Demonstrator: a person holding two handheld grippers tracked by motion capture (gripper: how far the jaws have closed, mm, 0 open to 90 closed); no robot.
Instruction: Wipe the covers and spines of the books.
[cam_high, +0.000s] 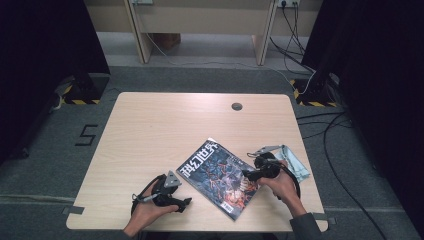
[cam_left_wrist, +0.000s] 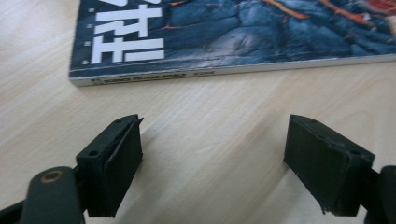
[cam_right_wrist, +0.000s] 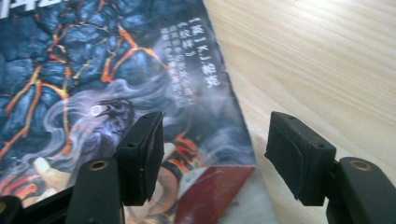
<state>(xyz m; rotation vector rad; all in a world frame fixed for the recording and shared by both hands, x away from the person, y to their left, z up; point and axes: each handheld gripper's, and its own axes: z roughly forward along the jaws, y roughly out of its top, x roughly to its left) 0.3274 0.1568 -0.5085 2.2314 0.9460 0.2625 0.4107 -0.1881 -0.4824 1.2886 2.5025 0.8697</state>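
Note:
A magazine (cam_high: 217, 175) with a dark blue and orange lava cover and white title lies flat and slanted on the wooden table (cam_high: 160, 130), near its front edge. My left gripper (cam_high: 186, 202) rests low beside the magazine's spine (cam_left_wrist: 224, 70). Its jaws are open (cam_left_wrist: 212, 163), with bare wood between them. My right gripper (cam_high: 248, 175) is at the magazine's right edge, also open (cam_right_wrist: 215, 154). One jaw hangs over the cover (cam_right_wrist: 93, 93) and the other over the table, so the page edge lies in the gap. Neither pad presses on it.
A pale blue and white cloth or packet (cam_high: 296, 162) lies on the table just right of my right hand. A round grey cap (cam_high: 237, 106) sits in the tabletop near the far edge. Cables (cam_high: 330, 135) trail over the floor to the right.

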